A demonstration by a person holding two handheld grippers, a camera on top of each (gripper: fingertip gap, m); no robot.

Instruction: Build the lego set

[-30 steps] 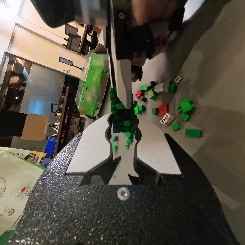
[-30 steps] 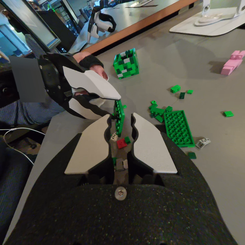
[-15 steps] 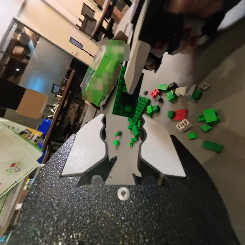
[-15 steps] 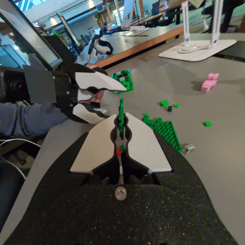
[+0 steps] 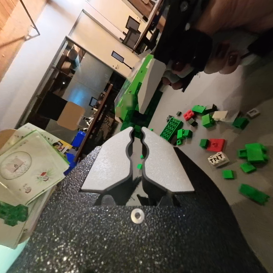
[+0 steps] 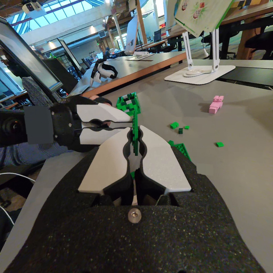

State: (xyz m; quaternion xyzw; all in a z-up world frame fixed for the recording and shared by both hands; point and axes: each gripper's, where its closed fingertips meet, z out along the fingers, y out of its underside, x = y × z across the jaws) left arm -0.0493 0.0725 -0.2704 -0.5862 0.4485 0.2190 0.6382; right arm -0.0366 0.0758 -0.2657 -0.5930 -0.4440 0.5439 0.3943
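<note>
My right gripper (image 6: 135, 127) is shut on a green plate build (image 6: 135, 141) and holds it upright, edge-on, above the grey table (image 6: 221, 169). My left gripper (image 5: 137, 130) faces the plate's flat side (image 5: 130, 121). Its jaws are nearly together, closed on a small green brick (image 5: 138, 128) on that face. In the right wrist view the left gripper (image 6: 129, 122) comes in from the left, tips against the plate. In the left wrist view a white finger (image 5: 149, 87) of the right gripper lies over the plate.
A green block cube (image 6: 128, 105) and a pink pig (image 6: 215, 105) stand farther back. A green wedge plate (image 5: 171, 130), a red plate (image 5: 215, 145), a printed white brick (image 5: 218, 159) and loose green bricks (image 6: 174, 125) lie on the table. A green box (image 5: 130, 88), booklets (image 5: 26, 165) and a white stand (image 6: 200, 73) are nearby. The pink pig (image 6: 215, 105) is about 20 cm from both grippers' fingertips.
A second ago the left gripper held the plate with the right open around it. The right closed on it and lifted it; the left let go, then closed again at the plate's face.
</note>
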